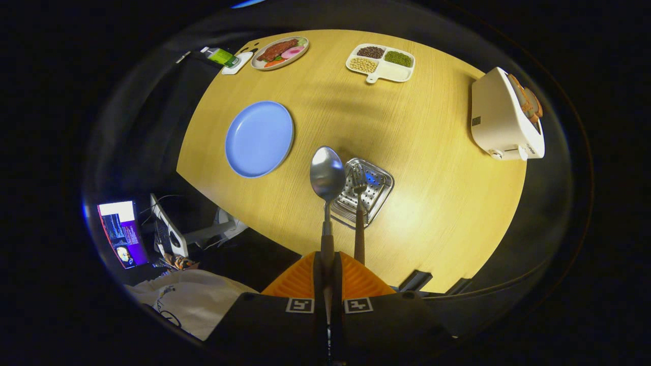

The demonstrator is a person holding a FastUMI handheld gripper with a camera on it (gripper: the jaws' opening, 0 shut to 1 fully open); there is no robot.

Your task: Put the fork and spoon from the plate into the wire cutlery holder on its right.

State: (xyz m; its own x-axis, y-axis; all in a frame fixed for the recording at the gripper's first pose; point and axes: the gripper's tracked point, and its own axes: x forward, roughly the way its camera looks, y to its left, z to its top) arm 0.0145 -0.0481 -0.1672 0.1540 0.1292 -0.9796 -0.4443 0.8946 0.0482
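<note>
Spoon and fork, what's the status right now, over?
Gripper shut on spoon, held high above table. Fork standing in wire cutlery holder. Blue plate bare. Nothing in the way.

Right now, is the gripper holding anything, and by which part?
Yes. The gripper is shut on the spoon, gripping its handle near the end, bowl pointing away. The fork already stands in the holder beside it.

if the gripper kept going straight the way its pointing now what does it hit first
The gripper, shut on the spoon, points down at the table. Likely the spoon bowl meets the wire holder rim or the tabletop beside it first; depth is unclear.
</note>
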